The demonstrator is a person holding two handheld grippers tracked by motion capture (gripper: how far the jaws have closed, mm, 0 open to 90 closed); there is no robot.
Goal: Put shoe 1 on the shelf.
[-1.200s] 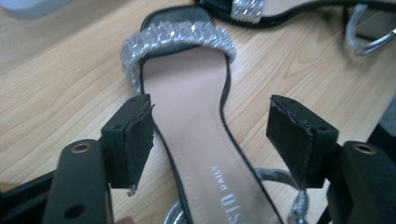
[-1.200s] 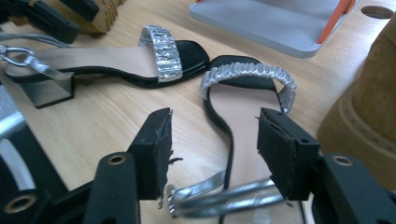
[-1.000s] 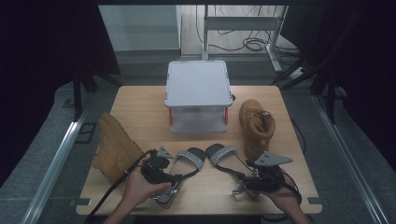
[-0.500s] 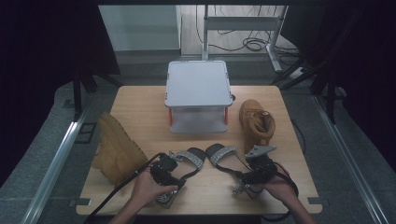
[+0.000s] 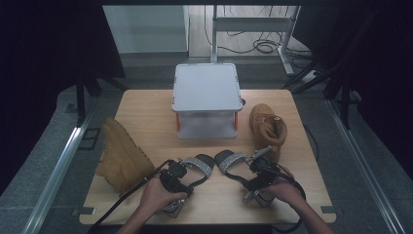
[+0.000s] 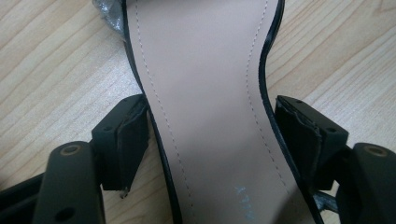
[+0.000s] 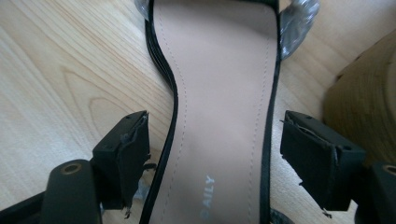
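- While two hands reach in from the bottom of the high view, each one holds a gripper over a sandal on the wooden table [image 5: 146, 105].
- The left gripper [image 5: 181, 194] sits over the left sandal [image 5: 197, 165], near the front edge of the table.
- In the left gripper view, the left sandal's tan insole [image 6: 205, 93] runs up between the two black jaws.
- The left jaw's pad is right at the sandal's black edge, and the right jaw's pad is just beside the other edge. I cannot tell if they press on it.
- The right gripper [image 5: 252, 187] sits over the right sandal [image 5: 231, 163], just beside the left sandal.
- In the right gripper view, the right sandal's insole [image 7: 224, 93] lies between the jaws, with a gap of table showing on each side.
- The right gripper's jaws have just been opening. They stand wide now and do not squeeze the sandal.
- Both sandals have shiny silver straps at the toe end, and their toes point toward the middle of the table.
- A tan boot [image 5: 122, 156] lies on its side at the left of the table.
- Another tan boot [image 5: 268, 124] stands at the right, near the right sandal.
- A white box [image 5: 207, 87] with orange corners stands at the back of the table.
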